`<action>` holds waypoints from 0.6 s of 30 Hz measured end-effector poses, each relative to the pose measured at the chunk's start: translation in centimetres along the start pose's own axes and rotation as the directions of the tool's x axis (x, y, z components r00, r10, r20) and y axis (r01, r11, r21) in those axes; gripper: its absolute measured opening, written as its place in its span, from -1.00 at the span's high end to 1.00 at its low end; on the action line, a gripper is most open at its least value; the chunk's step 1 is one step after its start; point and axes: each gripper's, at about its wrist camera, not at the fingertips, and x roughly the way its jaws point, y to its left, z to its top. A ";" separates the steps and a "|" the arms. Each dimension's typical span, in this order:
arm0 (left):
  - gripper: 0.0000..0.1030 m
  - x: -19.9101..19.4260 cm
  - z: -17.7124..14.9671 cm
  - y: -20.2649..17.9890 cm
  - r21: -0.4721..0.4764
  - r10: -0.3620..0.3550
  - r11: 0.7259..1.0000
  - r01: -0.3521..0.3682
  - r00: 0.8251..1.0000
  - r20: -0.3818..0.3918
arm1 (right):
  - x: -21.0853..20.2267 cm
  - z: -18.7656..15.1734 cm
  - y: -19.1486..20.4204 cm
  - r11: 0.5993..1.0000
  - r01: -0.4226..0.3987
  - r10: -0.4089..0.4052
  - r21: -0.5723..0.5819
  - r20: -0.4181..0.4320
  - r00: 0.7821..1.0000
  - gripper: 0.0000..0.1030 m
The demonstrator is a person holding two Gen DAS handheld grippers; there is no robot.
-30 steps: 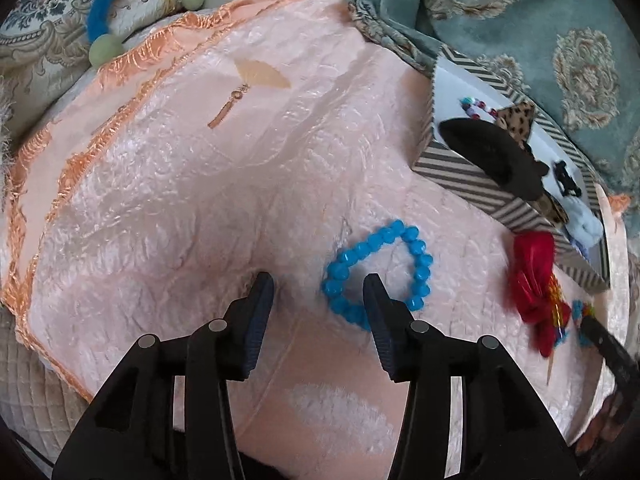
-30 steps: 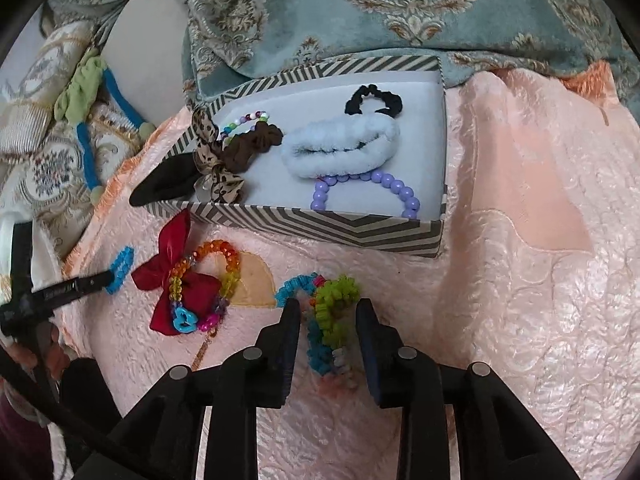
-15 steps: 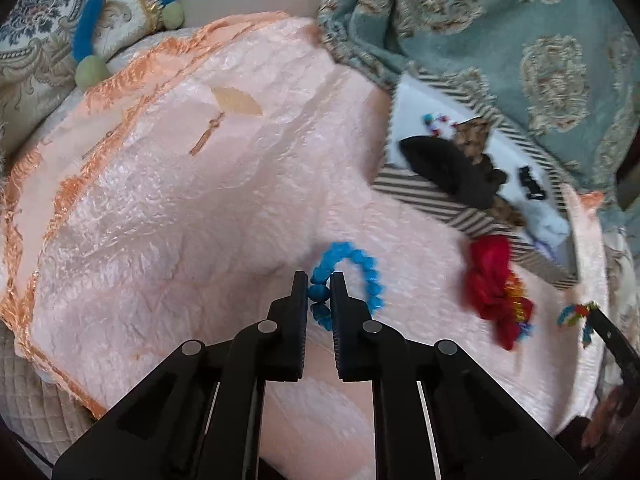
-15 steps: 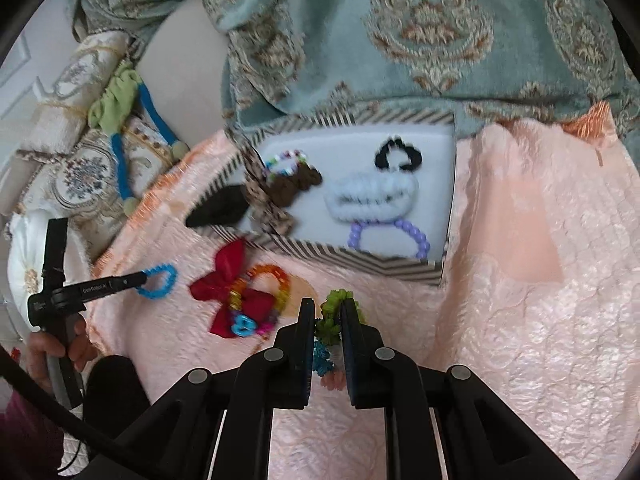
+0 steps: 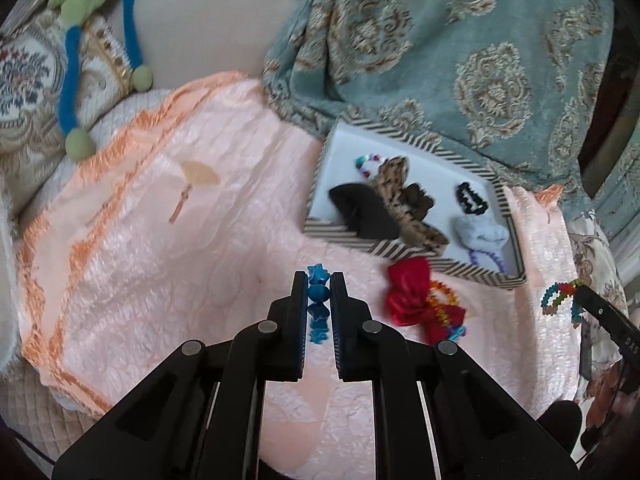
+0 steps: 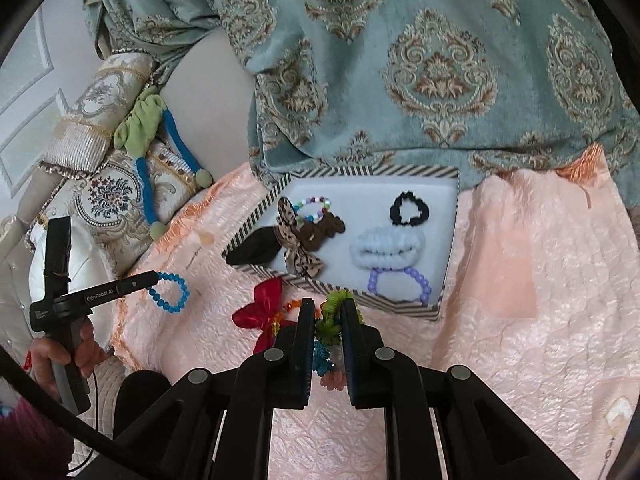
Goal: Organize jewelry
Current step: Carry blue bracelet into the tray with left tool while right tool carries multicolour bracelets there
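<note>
My left gripper (image 5: pixel 319 280) is shut on a blue bead bracelet (image 5: pixel 318 306) and holds it above the pink quilt; the bracelet also hangs from it in the right wrist view (image 6: pixel 170 294). My right gripper (image 6: pixel 327 307) is shut on a multicoloured spiky bracelet (image 6: pixel 328 332), lifted in front of the striped tray (image 6: pixel 340 294); it shows in the left wrist view too (image 5: pixel 558 298). The tray (image 5: pixel 404 248) holds scrunchies, bows and bead bracelets. A red bow (image 5: pixel 412 298) with an orange bead bracelet (image 5: pixel 442 294) lies just before the tray.
A teal patterned blanket (image 6: pixel 420 72) lies behind the tray. Embroidered cushions and a green and blue soft toy (image 5: pixel 76 60) sit at the far left. The pink quilt (image 5: pixel 160 240) drops off at its fringed left edge.
Both grippers shut on their bracelets and lifted them off the quilt. Both views have pulled back and up from the surface.
</note>
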 end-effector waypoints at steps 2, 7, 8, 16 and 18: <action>0.81 -0.5 0.4 -0.7 0.018 -0.001 1.000 0.001 1.000 0.012 | -0.4 0.2 0.1 1.000 0.002 -0.002 -0.004 0.009 1.000 0.77; 0.81 -0.9 1.0 -2.3 0.055 0.004 0.998 -0.006 1.000 0.027 | -1.0 0.9 0.4 1.000 0.007 -0.006 -0.016 0.022 1.000 0.77; 0.81 -1.0 1.1 -2.6 0.061 0.006 0.998 -0.007 1.000 0.029 | -1.0 1.0 0.5 1.000 0.008 -0.008 -0.019 0.023 1.000 0.77; 0.81 -0.8 1.9 -4.8 0.108 0.019 0.994 -0.024 0.999 0.045 | -0.8 1.9 0.6 0.999 0.014 -0.014 -0.034 0.023 1.000 0.77; 0.81 -0.7 2.1 -5.3 0.117 0.021 0.993 -0.027 0.999 0.048 | -0.6 2.1 0.7 0.999 0.019 -0.018 -0.045 0.016 1.000 0.77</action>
